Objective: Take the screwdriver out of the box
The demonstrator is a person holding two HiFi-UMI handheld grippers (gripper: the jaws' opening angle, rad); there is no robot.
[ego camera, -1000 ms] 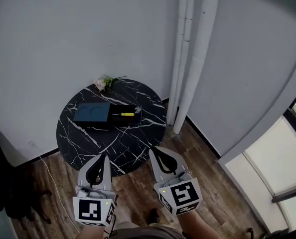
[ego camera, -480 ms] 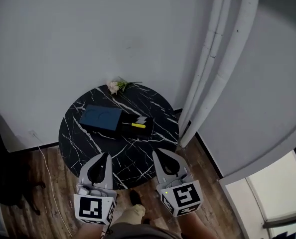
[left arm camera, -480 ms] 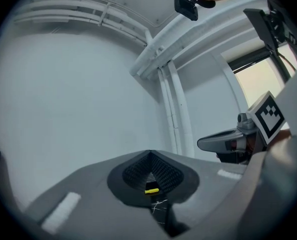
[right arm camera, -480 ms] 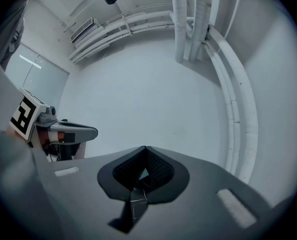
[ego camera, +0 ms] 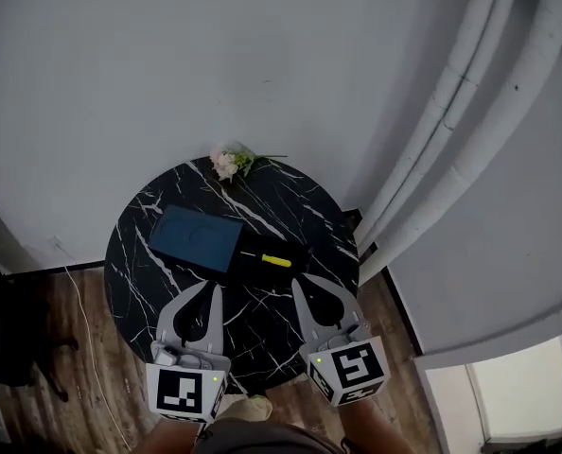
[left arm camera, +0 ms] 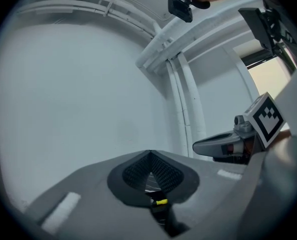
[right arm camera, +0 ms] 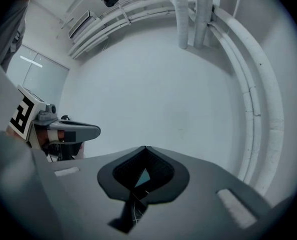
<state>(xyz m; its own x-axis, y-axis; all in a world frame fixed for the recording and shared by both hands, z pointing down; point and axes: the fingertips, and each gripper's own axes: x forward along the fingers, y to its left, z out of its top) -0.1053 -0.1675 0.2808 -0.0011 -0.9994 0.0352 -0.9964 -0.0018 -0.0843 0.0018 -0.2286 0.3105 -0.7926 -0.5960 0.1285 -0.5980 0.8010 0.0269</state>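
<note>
Currently the left gripper (ego camera: 206, 292) and the right gripper (ego camera: 300, 287) both hover empty, jaws pressed together, over the table's (ego camera: 137, 287) near edge; the right should spread wide before straddling the yellow handle of the screwdriver (ego camera: 277, 261), which lies in the open end of the box (ego camera: 201, 238).

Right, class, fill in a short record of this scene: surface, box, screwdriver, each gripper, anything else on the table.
surface: round black marbled table by a white wall
box: black, open, mid-table
lid: blue, lying at the box's left
screwdriver: yellow handle, lying in the box
flowers: at the table's far edge
left gripper: shut, empty, at the table's near side
right gripper: shut, empty, short of the box
task: not done
</note>
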